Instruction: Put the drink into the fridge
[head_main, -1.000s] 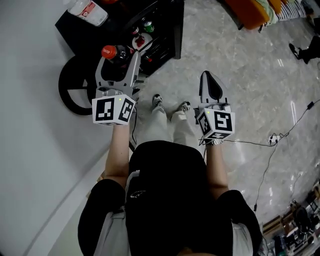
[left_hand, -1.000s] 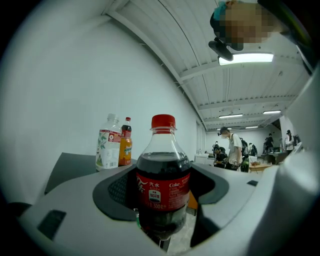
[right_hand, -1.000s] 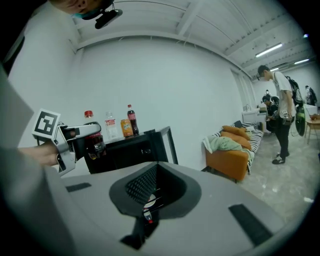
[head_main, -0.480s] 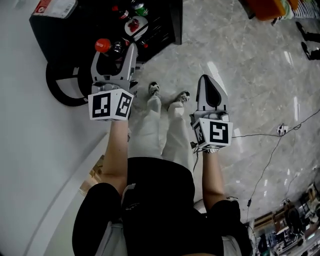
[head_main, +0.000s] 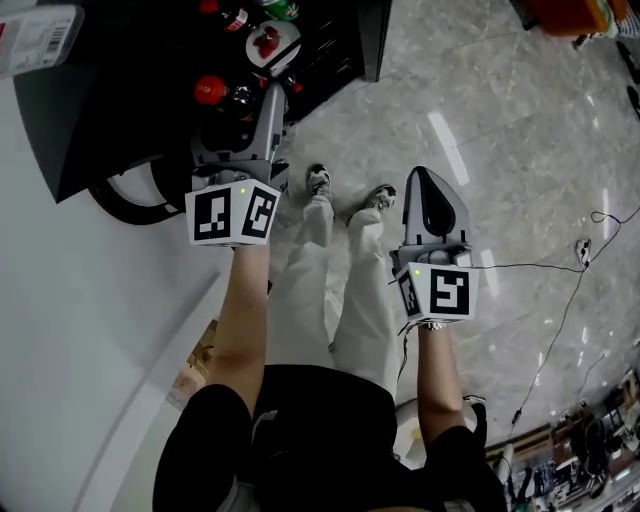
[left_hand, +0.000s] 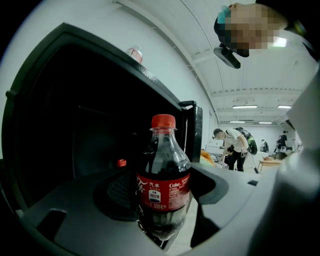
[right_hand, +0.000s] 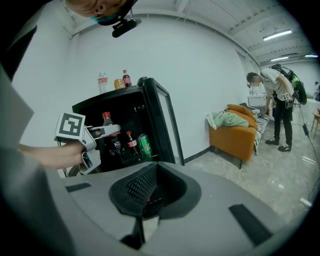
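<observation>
Pale marble floor (head_main: 480, 120), white wall (head_main: 80, 330) at the left. A black mini fridge (head_main: 110, 110) stands against the wall w/ its door (right_hand: 167, 125) swung open. On the fridge's top, near the back edge, stand three bottles: clear (right_hand: 102, 82), orange (right_hand: 117, 84), dark cola (right_hand: 126, 77). Inside, near the door-side edge of a shelf, are a small cola bottle (right_hand: 131, 142) and a green can (right_hand: 145, 146), upright, just beside each other.

Left gripper (head_main: 238, 112): jaws clamped on the drink, a cola bottle (left_hand: 164, 180) w/ red cap and red label, held upright. It's at the fridge's open front, dark interior right behind it. Can't tell if it's past the front edge. Marker cube (head_main: 232, 212) faces up in the head view.

Right gripper (head_main: 425, 190): jaws together, nothing between them. It hangs over bare floor, well apart from the fridge, to the right of the person's shoes (head_main: 320, 180).

A thin cable (head_main: 560, 270) runs across the floor at the right. Further back in the room are an orange sofa (right_hand: 235, 132) w/ a green cloth on it and a person (right_hand: 277, 100) bent over beside it.
</observation>
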